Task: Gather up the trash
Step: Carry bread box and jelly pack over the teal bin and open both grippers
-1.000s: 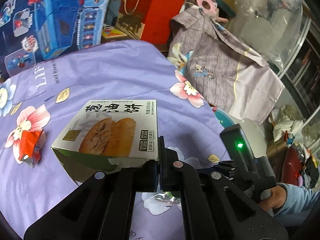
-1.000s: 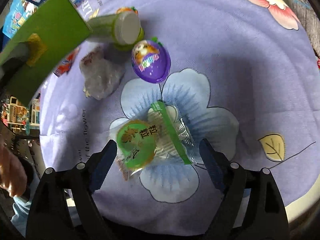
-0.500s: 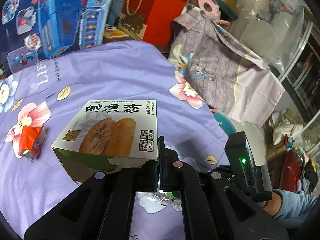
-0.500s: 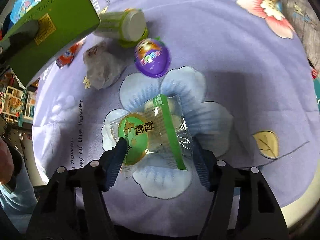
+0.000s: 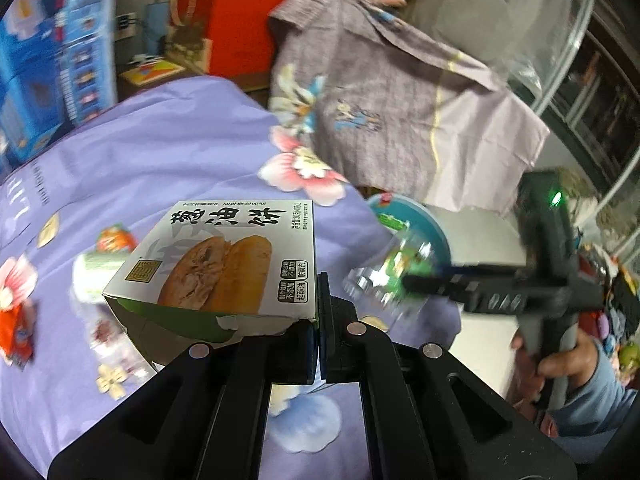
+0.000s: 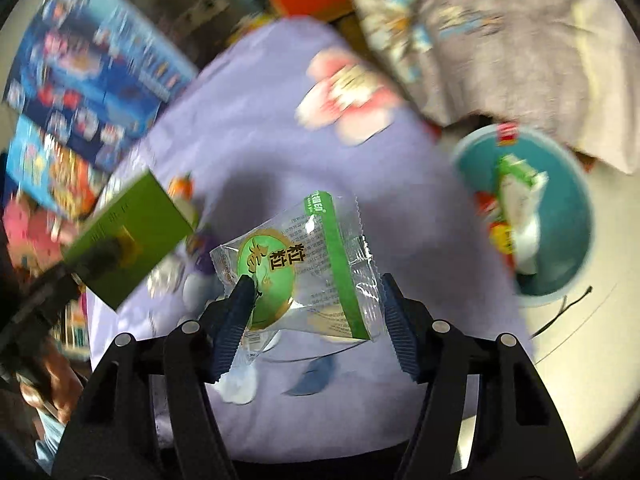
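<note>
My left gripper (image 5: 319, 322) is shut on the edge of an open pastry box (image 5: 224, 264), held above the purple flowered cloth (image 5: 160, 152). The box shows in the right wrist view (image 6: 128, 236) by its green underside. My right gripper (image 6: 316, 292) is shut on a clear snack wrapper with a green label (image 6: 300, 268), lifted off the cloth. It also shows blurred in the left wrist view (image 5: 392, 276), near a teal bin (image 6: 576, 256) that holds several wrappers.
On the cloth lie a green-capped cup (image 5: 96, 272), a red wrapper (image 5: 16, 332), a crumpled clear wrapper (image 5: 116, 340) and a purple egg-shaped pack (image 6: 200, 256). Blue toy boxes (image 5: 40, 60), a red bag (image 5: 228, 8) and a draped grey cloth (image 5: 400, 112) stand behind.
My right gripper closed on the green-label wrapper, lifted it off the cloth and swung it toward the teal bin. My left gripper still holds the box and has turned right.
</note>
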Demonstrator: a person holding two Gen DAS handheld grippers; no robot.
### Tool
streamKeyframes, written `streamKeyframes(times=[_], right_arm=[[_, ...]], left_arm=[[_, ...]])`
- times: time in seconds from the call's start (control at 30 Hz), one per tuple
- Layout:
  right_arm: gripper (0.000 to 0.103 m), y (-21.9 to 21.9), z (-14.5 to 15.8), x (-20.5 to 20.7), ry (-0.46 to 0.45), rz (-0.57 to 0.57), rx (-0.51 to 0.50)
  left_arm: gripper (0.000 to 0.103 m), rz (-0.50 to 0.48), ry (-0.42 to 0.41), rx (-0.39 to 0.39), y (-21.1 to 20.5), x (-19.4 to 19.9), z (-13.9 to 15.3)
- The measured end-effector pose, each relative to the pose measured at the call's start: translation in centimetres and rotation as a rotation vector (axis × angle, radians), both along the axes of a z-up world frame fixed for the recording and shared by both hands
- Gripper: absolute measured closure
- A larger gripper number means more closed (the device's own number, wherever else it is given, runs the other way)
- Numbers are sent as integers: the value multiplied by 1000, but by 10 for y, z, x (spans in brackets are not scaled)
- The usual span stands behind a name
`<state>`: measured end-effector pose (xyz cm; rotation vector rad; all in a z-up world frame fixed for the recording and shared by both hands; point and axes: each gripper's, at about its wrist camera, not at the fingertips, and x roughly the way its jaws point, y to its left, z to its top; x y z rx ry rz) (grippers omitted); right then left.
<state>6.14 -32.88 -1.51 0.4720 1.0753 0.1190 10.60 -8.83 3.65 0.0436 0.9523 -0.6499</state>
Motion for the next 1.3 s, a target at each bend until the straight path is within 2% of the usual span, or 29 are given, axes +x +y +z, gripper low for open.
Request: streamKeyframes(times=[0.2, 0.5, 0.73, 1.07, 1.17, 1.2, 1.23, 1.27, 1.3], right_arm=[[42, -71, 17, -12, -64, -116, 2], [42, -158, 11, -33, -95, -274, 57], [42, -198, 2, -36, -82, -332, 59], [42, -228, -16, -30, -34, -374, 65], [42, -231, -19, -26, -24, -376, 63], [42, -232, -21, -24, -19, -376, 62], [42, -232, -22, -23, -16, -374, 61], [42, -232, -23, -21, -13, -373, 60], [42, -232, -24, -20, -10, -371, 59]], left_arm=[[101, -99, 13, 41, -65, 3, -8], [101, -250, 40, 124, -153, 4, -28], [101, -345, 93, 158, -218, 2, -56], [101, -437, 165, 191, -279, 8, -90], [96, -434, 186, 191, -290, 15, -98], [90, -427, 194, 190, -292, 17, -99], [75, -417, 195, 187, -292, 19, -100], [68, -407, 190, 181, -292, 21, -99], [55, -398, 180, 176, -291, 22, -98]])
